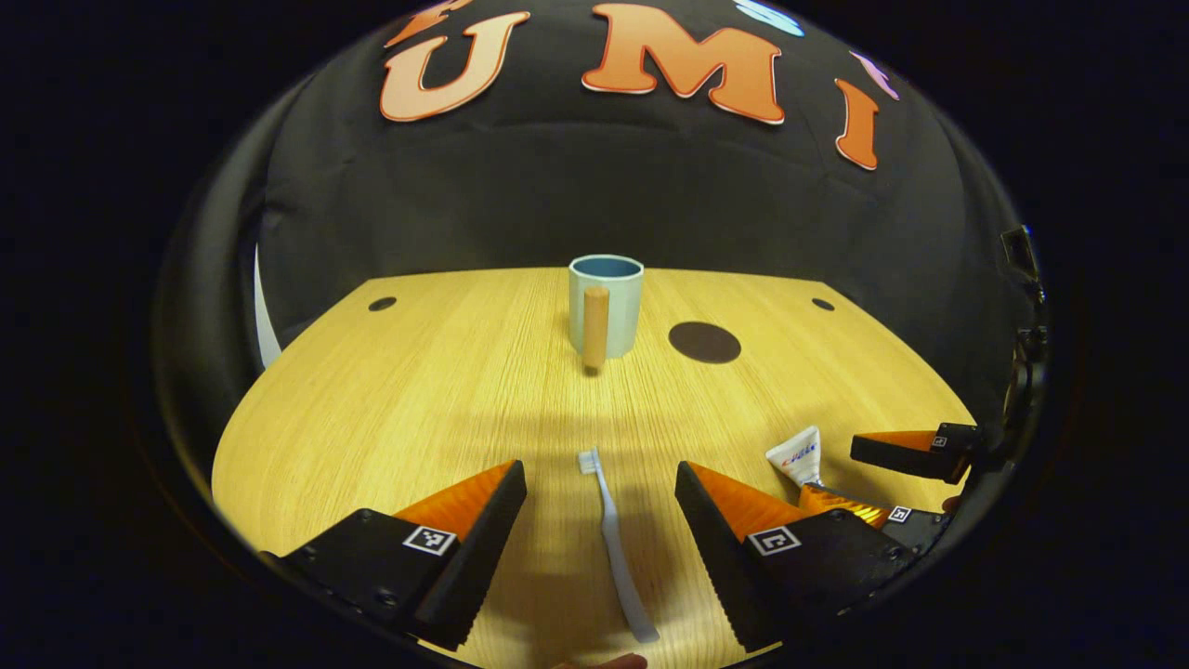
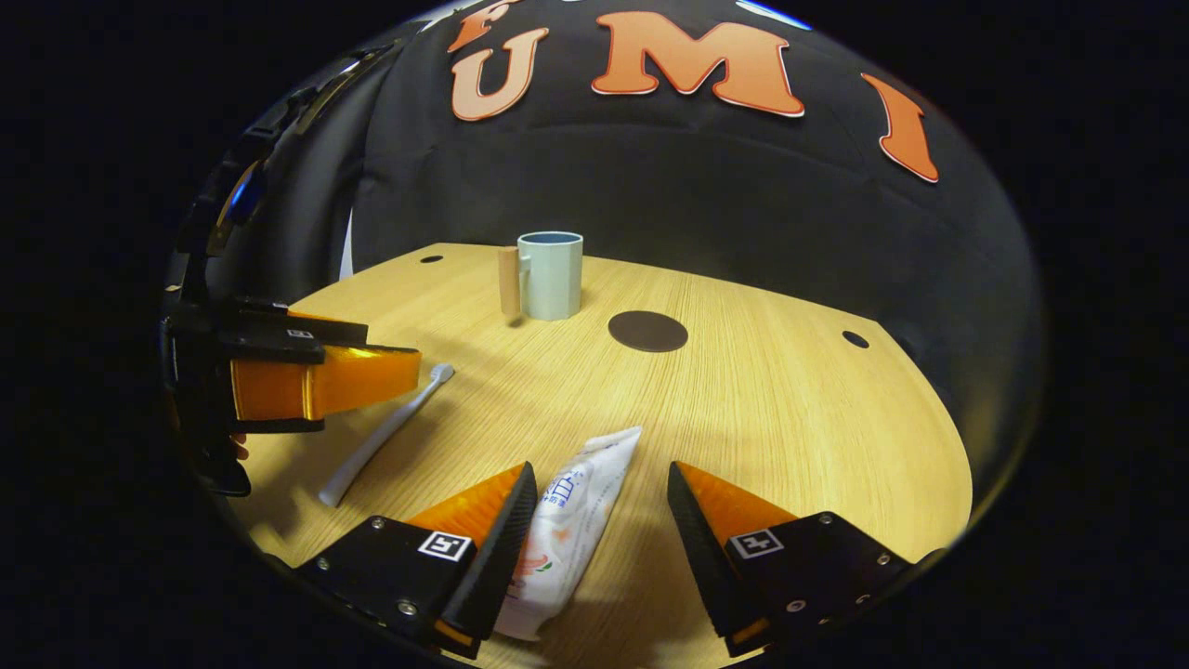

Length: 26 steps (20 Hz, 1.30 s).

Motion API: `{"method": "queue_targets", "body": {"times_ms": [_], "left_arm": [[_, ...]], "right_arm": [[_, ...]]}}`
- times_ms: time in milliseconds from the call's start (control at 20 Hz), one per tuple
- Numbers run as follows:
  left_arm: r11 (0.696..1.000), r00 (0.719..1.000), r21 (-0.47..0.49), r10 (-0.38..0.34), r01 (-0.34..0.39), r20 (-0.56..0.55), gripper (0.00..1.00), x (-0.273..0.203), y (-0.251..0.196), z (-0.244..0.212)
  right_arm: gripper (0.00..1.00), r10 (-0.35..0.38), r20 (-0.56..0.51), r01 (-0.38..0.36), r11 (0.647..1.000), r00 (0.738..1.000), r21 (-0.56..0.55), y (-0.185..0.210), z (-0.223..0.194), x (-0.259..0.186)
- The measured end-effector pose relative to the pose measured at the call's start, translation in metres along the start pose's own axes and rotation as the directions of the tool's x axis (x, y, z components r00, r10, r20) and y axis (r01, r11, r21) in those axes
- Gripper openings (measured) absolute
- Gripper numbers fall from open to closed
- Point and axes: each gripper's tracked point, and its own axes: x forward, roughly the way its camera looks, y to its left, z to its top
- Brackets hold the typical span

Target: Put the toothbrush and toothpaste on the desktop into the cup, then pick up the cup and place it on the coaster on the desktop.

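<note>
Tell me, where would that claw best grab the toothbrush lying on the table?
Probably at mid-handle, coming straight down from above. The toothbrush lies flat on the table, its thin handle running lengthwise between the left claw's open fingers, so they would close across its narrow width.

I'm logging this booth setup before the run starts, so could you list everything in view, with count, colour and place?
cup: one, pale blue with a tan wooden handle, upright at the far middle of the desktop.
coaster: one, dark brown, round, flat on the desktop beside the cup, not touching it.
toothbrush: one, white, lying on the desktop between the left gripper's fingers.
toothpaste: one tube, white with print, lying between the right gripper's fingers.
desktop: one, light wood, with small dark holes near its far corners.
left gripper: open, around the toothbrush.
right gripper: open, around the toothpaste.
</note>
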Motion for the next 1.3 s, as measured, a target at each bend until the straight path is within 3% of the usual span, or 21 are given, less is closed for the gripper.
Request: {"method": "queue_targets", "body": {"times_ms": [200,450,650,750,800,850,1000,1150,1250,1300], "left_arm": [[1.0,0.995,-0.025,0.006,-0.009,-0.096,0.98,0.003,-0.002,-0.018],[0.999,0.985,-0.052,-0.004,-0.005,-0.175,0.99,0.008,-0.011,-0.032],[0.998,0.978,-0.062,-0.004,-0.009,-0.21,0.96,0.01,-0.02,-0.037],[0.997,0.975,-0.072,0.008,-0.025,-0.221,0.89,0.007,-0.021,-0.038],[0.997,0.974,-0.078,0.01,-0.028,-0.225,0.74,0.007,-0.022,-0.039],[0.996,0.972,-0.076,0.02,-0.039,-0.233,0.77,0.006,-0.019,-0.04],[0.996,0.966,-0.065,0.047,-0.066,-0.254,0.32,0.005,-0.017,-0.043],[0.997,0.965,-0.03,0.057,-0.067,-0.254,0.32,0.0,-0.019,-0.039],[0.997,0.965,-0.034,0.052,-0.063,-0.256,0.06,0.002,-0.019,-0.043],[0.997,0.968,-0.047,0.052,-0.066,-0.246,0.19,0.002,-0.017,-0.041]], "right_arm": [[0.77,0.023,-0.035,-0.022,1.0,0.999,0.005,0.008,-0.007,0.003],[0.73,0.036,-0.061,-0.035,0.999,0.997,0.006,0.014,-0.011,0.006],[0.51,0.044,-0.067,-0.044,0.999,0.997,0.005,0.012,-0.014,0.006],[0.36,0.019,-0.071,-0.018,1.0,0.997,0.013,0.005,-0.015,0.007],[0.25,0.027,-0.08,-0.025,0.999,0.996,0.035,0.005,-0.017,0.006],[0.19,0.031,-0.082,-0.026,0.998,0.996,0.057,0.004,-0.017,0.006],[0.16,0.057,-0.085,-0.047,0.993,0.995,0.105,0.003,-0.017,0.007],[0.14,0.085,-0.082,-0.074,0.989,0.993,0.131,0.007,-0.015,0.01],[0.15,0.082,-0.078,-0.071,0.988,0.994,0.134,0.006,-0.015,0.01],[0.15,0.081,-0.075,-0.07,0.988,0.994,0.136,0.005,-0.014,0.011]]}}
